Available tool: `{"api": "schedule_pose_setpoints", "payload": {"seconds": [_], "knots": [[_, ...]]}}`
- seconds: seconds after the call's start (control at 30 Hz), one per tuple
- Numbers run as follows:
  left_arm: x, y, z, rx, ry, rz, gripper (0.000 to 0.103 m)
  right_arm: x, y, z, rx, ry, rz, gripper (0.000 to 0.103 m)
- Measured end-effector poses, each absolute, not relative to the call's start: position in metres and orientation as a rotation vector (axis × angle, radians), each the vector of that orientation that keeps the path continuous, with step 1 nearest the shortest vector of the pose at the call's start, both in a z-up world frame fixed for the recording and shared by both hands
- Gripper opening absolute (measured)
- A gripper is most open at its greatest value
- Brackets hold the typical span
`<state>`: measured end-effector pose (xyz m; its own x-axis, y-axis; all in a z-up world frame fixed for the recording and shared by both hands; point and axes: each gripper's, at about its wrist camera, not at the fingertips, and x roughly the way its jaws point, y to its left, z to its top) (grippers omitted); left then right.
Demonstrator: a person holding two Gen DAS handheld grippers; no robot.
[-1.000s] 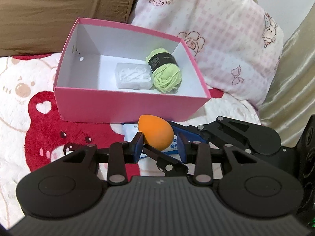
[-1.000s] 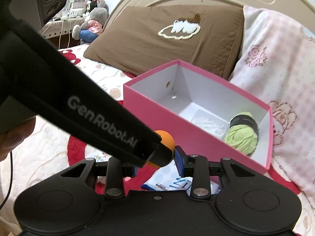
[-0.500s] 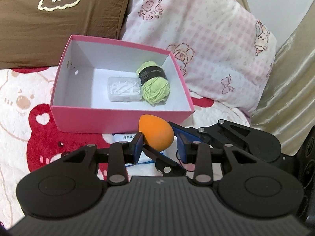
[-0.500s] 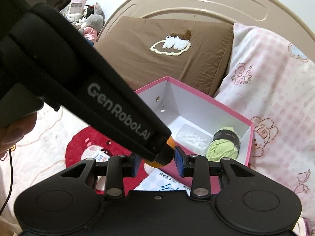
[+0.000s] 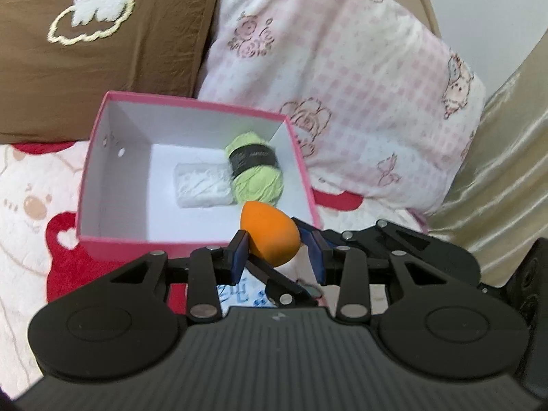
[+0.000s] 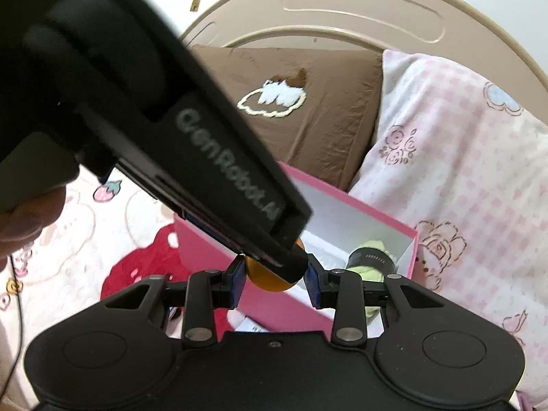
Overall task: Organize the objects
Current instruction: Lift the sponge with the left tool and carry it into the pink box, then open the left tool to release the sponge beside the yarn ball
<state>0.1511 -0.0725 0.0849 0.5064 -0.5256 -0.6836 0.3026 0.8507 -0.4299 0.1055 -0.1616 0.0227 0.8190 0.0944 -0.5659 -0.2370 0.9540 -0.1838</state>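
An orange egg-shaped sponge (image 5: 270,234) sits between the fingers of both grippers, above the near rim of the pink box (image 5: 191,245). My left gripper (image 5: 277,251) and my right gripper (image 6: 275,279) cross each other around it; both look closed on the sponge (image 6: 265,279). The left gripper's body hides most of the sponge in the right wrist view. The box (image 6: 202,250) holds a green yarn ball (image 5: 255,171) and a clear plastic case (image 5: 202,186).
The box rests on a red and white bear-print bedspread (image 5: 30,205). A brown pillow (image 5: 96,37) and a pink checked pillow (image 5: 342,102) lie behind it. A blue-printed white packet (image 5: 239,294) lies on the bed under the grippers. The headboard (image 6: 342,13) is at the back.
Both grippers have risen with the sponge and moved forward from in front of the box to over its near rim. The box now appears lower and farther below.
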Motion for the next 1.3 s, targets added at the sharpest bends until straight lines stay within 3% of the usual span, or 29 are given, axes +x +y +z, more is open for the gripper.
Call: {"api": "schedule_pose_setpoints", "payload": {"seconds": [0.43,0.67,1.3], "knots": [[0.231,-0.094,0.089,-0.277,0.917,-0.436,0.036,0.203,-0.222,0.046,-0.063,0.699,0.262,0.041],[0.292,-0.101,0.053,-0.320,1.001,-0.365,0.036,0.281,-0.255,0.016,0.125,0.832,0.340,0.041],[0.357,-0.079,-0.043,-0.506,1.053,-0.299,0.035,0.349,-0.237,-0.066,-0.021,1.010,0.300,0.041]]}}
